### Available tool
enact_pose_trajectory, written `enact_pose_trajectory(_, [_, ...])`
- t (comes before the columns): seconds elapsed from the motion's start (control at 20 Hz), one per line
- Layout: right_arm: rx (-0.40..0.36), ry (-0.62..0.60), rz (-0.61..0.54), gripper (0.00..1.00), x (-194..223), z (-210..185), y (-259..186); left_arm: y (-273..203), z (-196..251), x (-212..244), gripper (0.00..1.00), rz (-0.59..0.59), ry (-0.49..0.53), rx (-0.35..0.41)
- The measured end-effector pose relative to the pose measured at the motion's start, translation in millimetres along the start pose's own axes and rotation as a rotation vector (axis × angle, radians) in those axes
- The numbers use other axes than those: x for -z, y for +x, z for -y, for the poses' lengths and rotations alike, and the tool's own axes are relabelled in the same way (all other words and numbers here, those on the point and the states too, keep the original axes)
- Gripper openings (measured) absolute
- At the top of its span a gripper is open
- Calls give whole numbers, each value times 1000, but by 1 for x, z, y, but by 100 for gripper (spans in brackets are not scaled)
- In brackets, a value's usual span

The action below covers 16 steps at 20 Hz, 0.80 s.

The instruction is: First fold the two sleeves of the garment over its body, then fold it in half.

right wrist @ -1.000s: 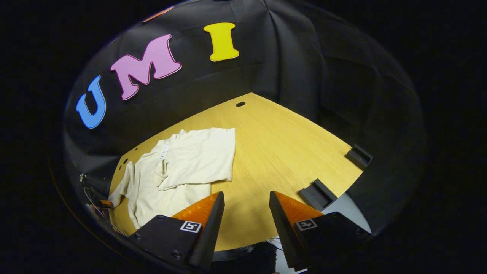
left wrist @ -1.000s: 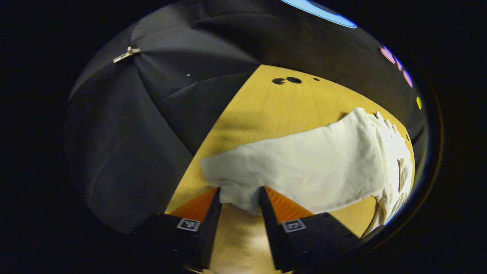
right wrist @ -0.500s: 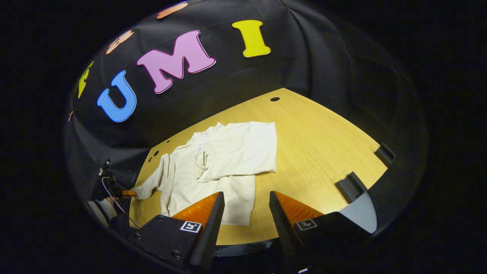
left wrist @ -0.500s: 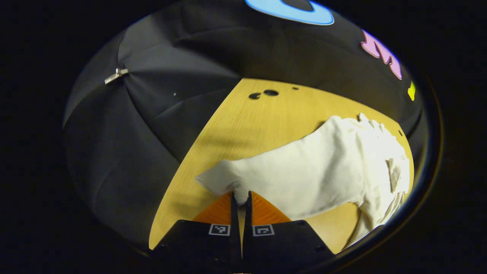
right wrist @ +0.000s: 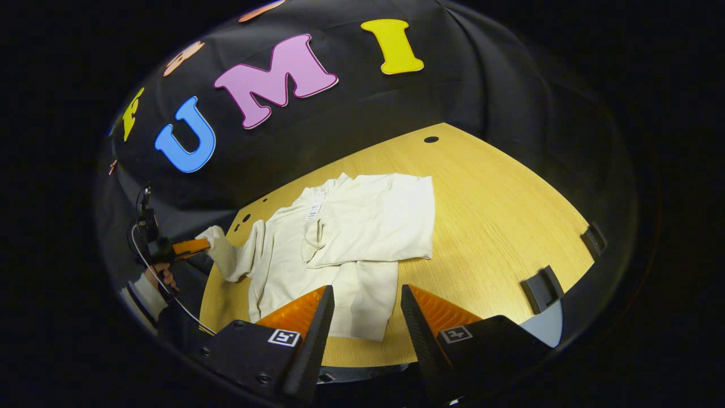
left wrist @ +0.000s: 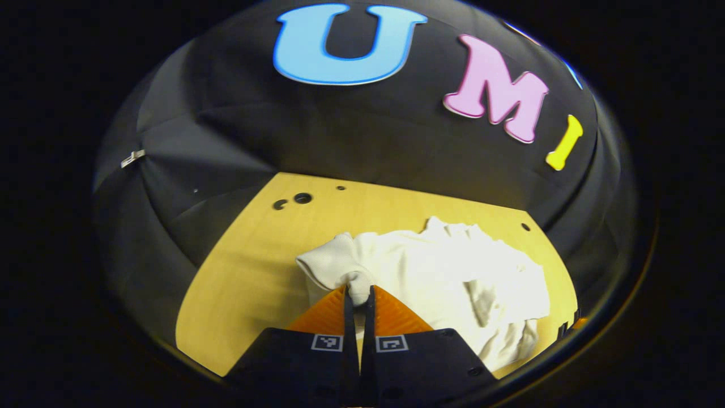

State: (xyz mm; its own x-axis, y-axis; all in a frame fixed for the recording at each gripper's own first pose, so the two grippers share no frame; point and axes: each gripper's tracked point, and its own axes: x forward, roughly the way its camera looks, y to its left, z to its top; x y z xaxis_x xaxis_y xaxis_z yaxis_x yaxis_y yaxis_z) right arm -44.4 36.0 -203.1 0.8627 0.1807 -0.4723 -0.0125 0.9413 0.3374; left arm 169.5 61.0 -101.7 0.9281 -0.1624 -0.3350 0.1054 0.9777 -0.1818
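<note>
Left tongs [left wrist: 358, 294] pinch left sleeve cuff [left wrist: 340, 266], lifted | right tongs [right wrist: 367, 297] open, idle | cream sweatshirt [right wrist: 362, 238] mid-counter [right wrist: 498, 209], right sleeve folded | we'd carry cuff low across body, lay flat.

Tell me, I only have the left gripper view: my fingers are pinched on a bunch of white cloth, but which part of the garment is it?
Observer: It's the end of a sleeve. The right gripper view shows the left gripper shut on it, lifting it at the table's left edge.
Operator: Is the other sleeve done?
Observer: Yes, the other sleeve already lies folded across the garment's body.
Operator: Where's the right gripper?
Observer: The right gripper is open, holding nothing, above the garment's near hem.
</note>
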Motion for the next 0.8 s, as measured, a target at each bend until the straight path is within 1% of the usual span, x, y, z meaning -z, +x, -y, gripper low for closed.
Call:
enact_pose_trajectory(0.05, [-6,-5,-4,74,0,1,3,3,23,-1,7,1,15,28])
enact_pose_trajectory(0.15, [-18,-18,-23,74,3,4,10,10,69,0,7,-4,53,85])
enact_pose_trajectory(0.35, [-33,-14,-45,74,5,9,16,26,130,15,7,-41,70,152])
enact_pose_trajectory(0.5, [-37,-4,-56,74,6,15,23,40,163,27,6,-64,92,174])
enact_pose_trajectory(0.55, [-40,0,-67,74,7,18,26,45,172,33,2,-74,97,177])
enact_pose_trajectory(0.6, [-44,4,-75,74,9,18,26,50,180,38,7,-85,104,176])
enact_pose_trajectory(0.8, [-53,12,-109,74,16,24,32,69,205,68,7,-141,137,176])
